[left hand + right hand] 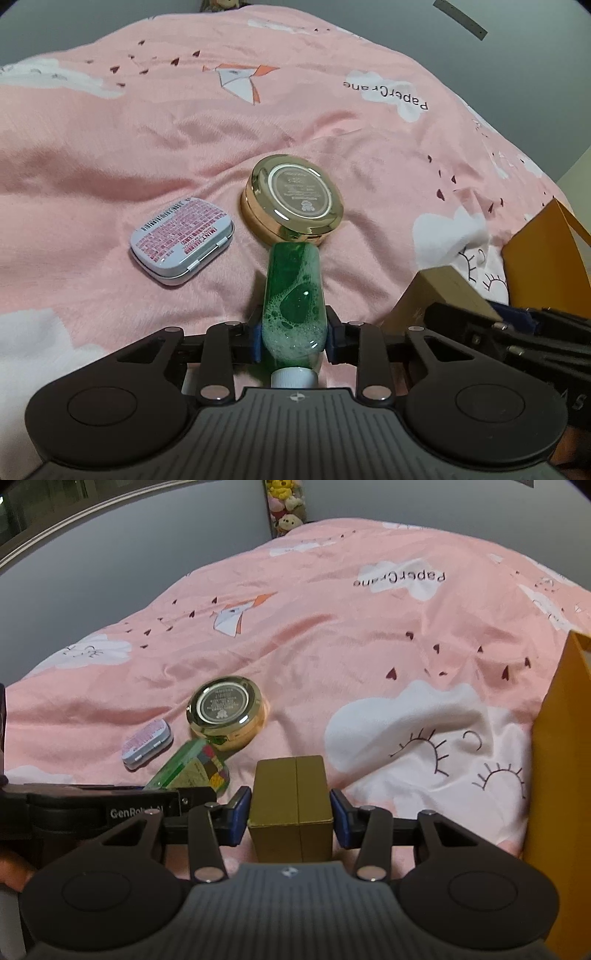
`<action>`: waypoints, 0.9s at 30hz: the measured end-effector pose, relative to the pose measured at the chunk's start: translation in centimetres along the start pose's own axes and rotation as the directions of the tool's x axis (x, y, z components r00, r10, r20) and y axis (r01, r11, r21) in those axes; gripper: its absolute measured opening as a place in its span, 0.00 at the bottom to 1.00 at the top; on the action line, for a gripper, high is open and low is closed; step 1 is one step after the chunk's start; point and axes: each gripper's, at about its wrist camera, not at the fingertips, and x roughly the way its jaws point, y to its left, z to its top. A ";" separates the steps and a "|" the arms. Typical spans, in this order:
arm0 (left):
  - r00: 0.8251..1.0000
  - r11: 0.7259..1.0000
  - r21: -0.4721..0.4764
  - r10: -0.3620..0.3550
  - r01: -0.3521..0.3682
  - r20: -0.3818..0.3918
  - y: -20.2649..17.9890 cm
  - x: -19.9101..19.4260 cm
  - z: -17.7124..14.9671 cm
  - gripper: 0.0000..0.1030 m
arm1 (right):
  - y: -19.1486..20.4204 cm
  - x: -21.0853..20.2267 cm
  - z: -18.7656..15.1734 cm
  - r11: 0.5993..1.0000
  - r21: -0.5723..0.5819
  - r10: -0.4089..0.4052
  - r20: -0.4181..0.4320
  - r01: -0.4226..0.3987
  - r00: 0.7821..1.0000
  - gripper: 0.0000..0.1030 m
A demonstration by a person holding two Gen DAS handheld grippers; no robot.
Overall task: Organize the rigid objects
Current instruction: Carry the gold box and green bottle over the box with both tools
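My left gripper is shut on a green bottle with foamy liquid and a white cap, held just above the pink bedspread. The bottle's far end points at a round gold compact. A small white mint tin lies left of the compact. My right gripper is shut on a gold box. In the right wrist view the green bottle, compact and tin lie to the left, and the left gripper's body reaches in from the left edge.
An orange paper bag stands open at the right edge; it also shows in the left wrist view. Plush toys sit against the grey wall at the far end of the bed.
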 end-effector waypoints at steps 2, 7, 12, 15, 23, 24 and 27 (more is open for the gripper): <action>1.000 1.000 0.002 0.012 -0.012 0.013 -0.3 -0.7 -0.2 0.33 | 0.2 -0.8 0.0 1.000 -0.005 -0.007 0.014 0.007 1.000 0.44; 0.999 1.000 0.012 -0.007 0.006 0.043 -1.6 -2.7 -0.5 0.33 | 0.3 -3.3 0.2 1.000 -0.002 -0.001 0.065 0.001 0.998 0.44; 0.996 0.998 0.050 -0.053 0.049 0.074 -3.8 -5.1 -0.6 0.33 | 0.0 -6.1 0.3 1.000 0.006 -0.015 0.110 0.014 0.994 0.44; 0.992 0.994 0.072 -0.090 0.084 0.084 -5.4 -6.5 -0.6 0.33 | -0.7 -8.2 0.1 1.000 0.030 -0.008 0.141 0.003 0.990 0.44; 0.975 0.970 0.138 -0.211 0.199 0.073 -10.9 -8.7 -0.6 0.33 | -3.5 -14.2 -0.4 0.997 0.078 -0.029 0.226 0.012 0.974 0.44; 0.972 0.966 0.153 -0.223 0.211 0.069 -11.7 -8.8 -0.5 0.33 | -4.0 -14.9 -0.5 0.996 0.085 -0.032 0.230 0.012 0.973 0.44; 0.962 0.949 0.191 -0.267 0.253 0.052 -14.3 -8.8 -0.3 0.33 | -5.8 -16.9 -0.7 0.993 0.109 -0.061 0.244 0.035 0.968 0.44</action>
